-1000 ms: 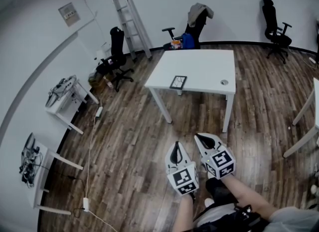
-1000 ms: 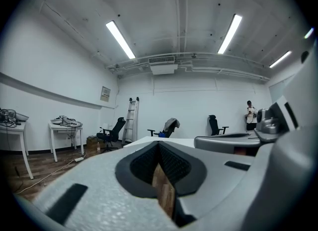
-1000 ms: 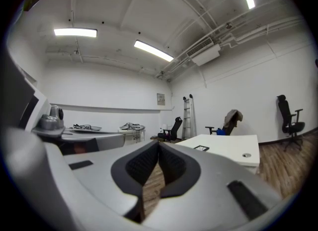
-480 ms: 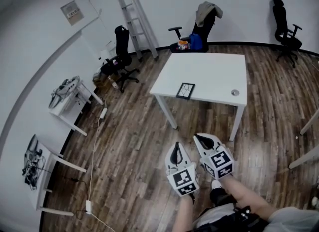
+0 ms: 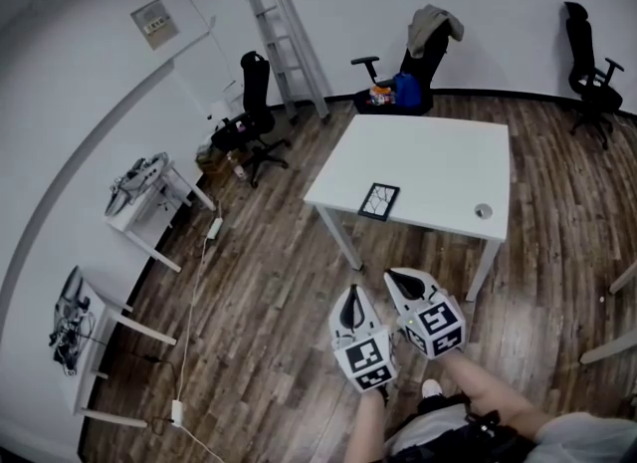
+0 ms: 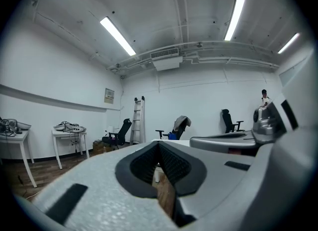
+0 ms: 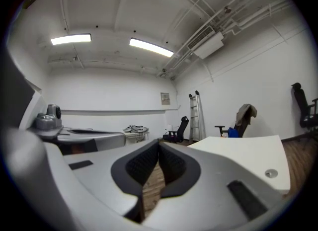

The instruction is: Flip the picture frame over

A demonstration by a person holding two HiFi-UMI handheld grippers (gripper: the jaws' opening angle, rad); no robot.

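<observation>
Near the table's (image 5: 443, 157) front edge lies the picture frame (image 5: 378, 201), unreached; the left gripper (image 5: 351, 294) and right gripper (image 5: 399, 279), closed and empty, must approach, then open.

Bright, even light from ceiling strips (image 6: 117, 36); faint sheen on the wood floor (image 5: 528, 317); straight lines bow toward edges; corners black.

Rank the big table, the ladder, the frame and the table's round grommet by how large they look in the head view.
1. Table
2. Ladder
3. Frame
4. Grommet
The ladder stands farther from the camera, against the wall, so it may look smaller than it is.
</observation>
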